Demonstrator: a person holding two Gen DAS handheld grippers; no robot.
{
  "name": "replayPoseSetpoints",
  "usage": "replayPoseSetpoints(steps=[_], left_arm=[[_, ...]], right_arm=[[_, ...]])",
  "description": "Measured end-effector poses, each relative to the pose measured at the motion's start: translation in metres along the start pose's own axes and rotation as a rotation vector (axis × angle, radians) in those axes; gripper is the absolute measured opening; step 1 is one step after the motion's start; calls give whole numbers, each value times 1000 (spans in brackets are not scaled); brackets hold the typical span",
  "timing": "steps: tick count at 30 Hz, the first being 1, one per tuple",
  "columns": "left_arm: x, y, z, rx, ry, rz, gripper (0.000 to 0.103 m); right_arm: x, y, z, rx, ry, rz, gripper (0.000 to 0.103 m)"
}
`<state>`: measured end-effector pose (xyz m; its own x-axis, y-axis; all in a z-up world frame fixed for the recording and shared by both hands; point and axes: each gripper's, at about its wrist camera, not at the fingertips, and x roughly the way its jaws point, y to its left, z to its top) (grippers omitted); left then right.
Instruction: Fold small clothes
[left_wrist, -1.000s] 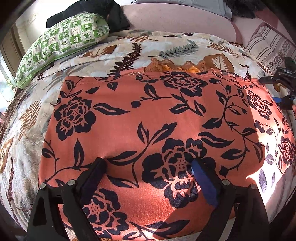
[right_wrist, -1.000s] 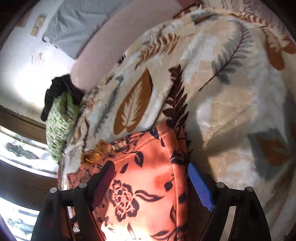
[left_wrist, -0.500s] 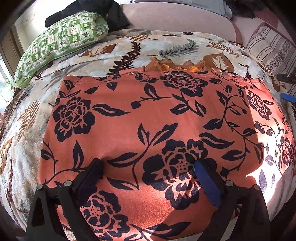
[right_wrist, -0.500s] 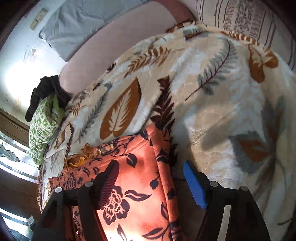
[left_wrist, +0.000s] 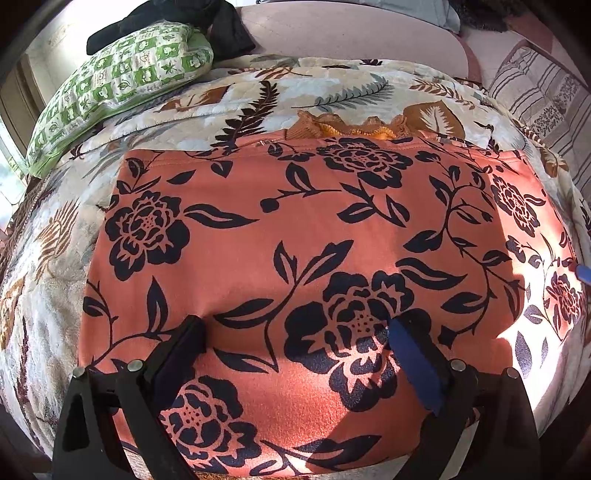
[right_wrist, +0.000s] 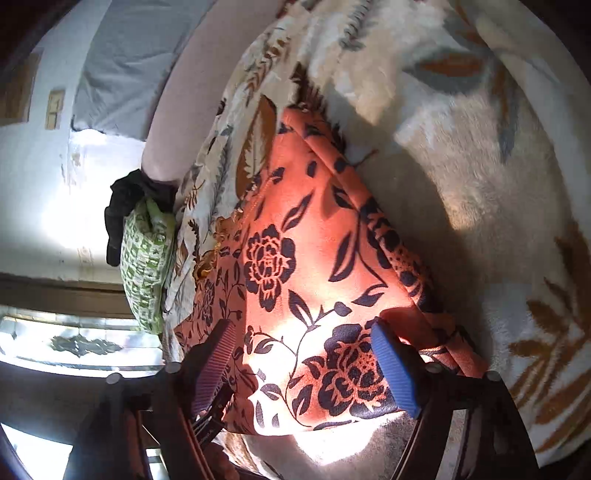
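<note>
An orange garment with black flowers (left_wrist: 295, 229) lies spread flat on a leaf-patterned blanket (left_wrist: 332, 92). An orange frilled edge (left_wrist: 343, 123) shows behind its far hem. My left gripper (left_wrist: 295, 332) is open, its fingers resting over the garment's near part, nothing between them. In the right wrist view the same garment (right_wrist: 303, 266) runs away from me, with its right side edge (right_wrist: 391, 240) as a thick seam. My right gripper (right_wrist: 303, 343) is open over the garment's near right corner. A blue fingertip (left_wrist: 584, 274) of it shows at the right edge of the left wrist view.
A green-and-white patterned pillow (left_wrist: 118, 85) lies at the far left with a black cloth (left_wrist: 192, 18) behind it. A pink headboard (left_wrist: 351, 33) runs along the back. A striped pillow (left_wrist: 543, 99) sits at the far right. A window (right_wrist: 74, 343) is on the left side.
My right gripper has swung from the garment's far right corner toward its near right corner and tilted. My left gripper has stayed in place and open.
</note>
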<state>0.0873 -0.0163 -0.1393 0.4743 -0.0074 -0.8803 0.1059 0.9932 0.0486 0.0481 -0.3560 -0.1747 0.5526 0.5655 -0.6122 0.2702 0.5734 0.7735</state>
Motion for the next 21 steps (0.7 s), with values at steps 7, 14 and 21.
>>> replayPoseSetpoints(steps=[7,14,21], left_arm=[[-7,1,-2,13,16,-13,100],[-39,15,2,-134,-108,-22,100],[-38,-8,-1,-45,-86,-12,100]], right_arm=[[13,-26,0,70,-14,-17,84],[-50,-14,-39,70,-131,67,89],[-22,-62,-69,258,-66,90,91]])
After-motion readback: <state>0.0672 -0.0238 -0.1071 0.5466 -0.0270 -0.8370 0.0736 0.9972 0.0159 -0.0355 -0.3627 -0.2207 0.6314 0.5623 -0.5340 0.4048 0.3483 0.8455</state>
